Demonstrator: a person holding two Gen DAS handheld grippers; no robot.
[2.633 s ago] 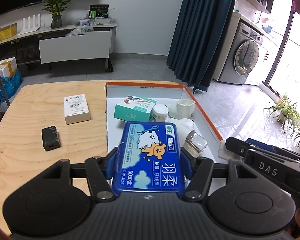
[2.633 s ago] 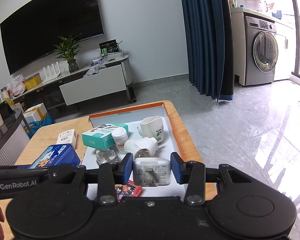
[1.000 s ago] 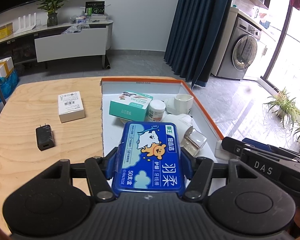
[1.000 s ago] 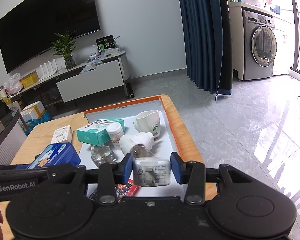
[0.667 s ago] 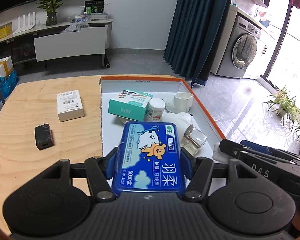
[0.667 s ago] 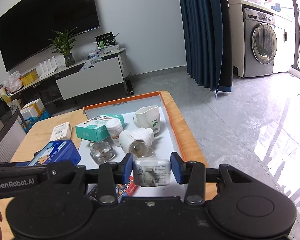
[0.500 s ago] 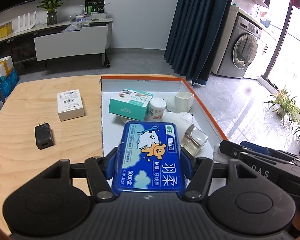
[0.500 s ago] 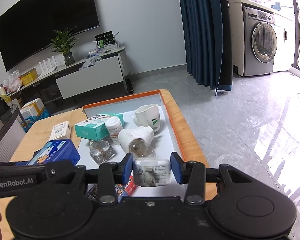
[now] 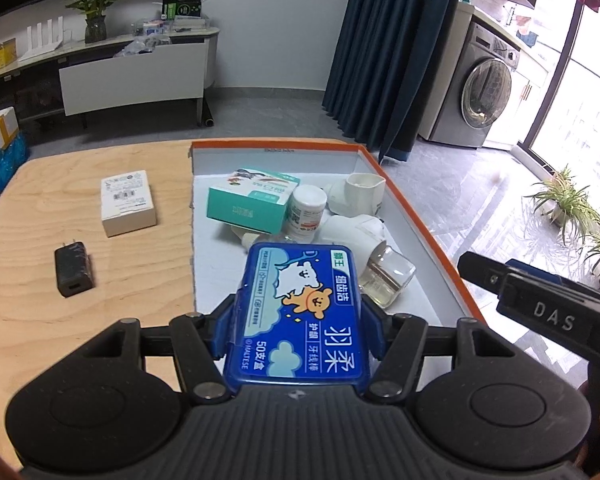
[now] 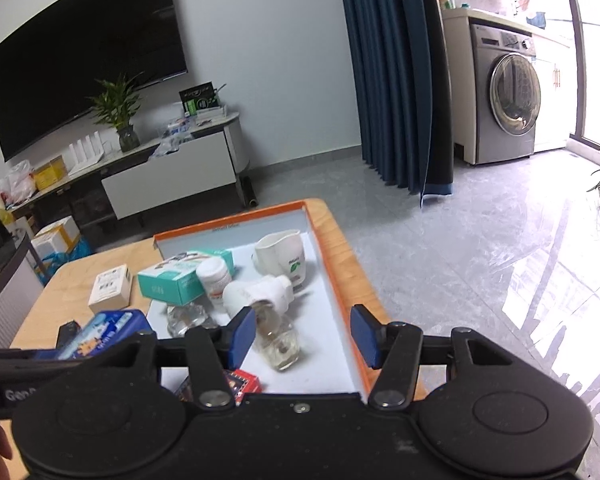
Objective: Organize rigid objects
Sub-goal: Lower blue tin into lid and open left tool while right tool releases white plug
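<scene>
Here, left gripper (image 9: 298, 316) clamping blue floss box (image 9: 300, 316), hiding tray (image 9: 420, 216) contents, right gripper (image 10: 303, 336) opening, empty.

On my worktop (image 9: 80, 320) stands one orange-rimmed tray (image 9: 420, 232) holding one teal carton (image 9: 248, 208), one white pill bottle (image 9: 306, 212), one white cup (image 9: 362, 196), one white plug-in vaporizer with a clear bottle (image 9: 364, 244), one clear glass piece (image 10: 188, 318) and one red packet (image 10: 244, 384). Outside it lie one white box (image 9: 126, 202) and one black charger (image 9: 73, 274); I carry two hand-held grippers, left (image 9: 296, 320) and right (image 10: 303, 338), with one blue floss case (image 9: 300, 312) in the left.
</scene>
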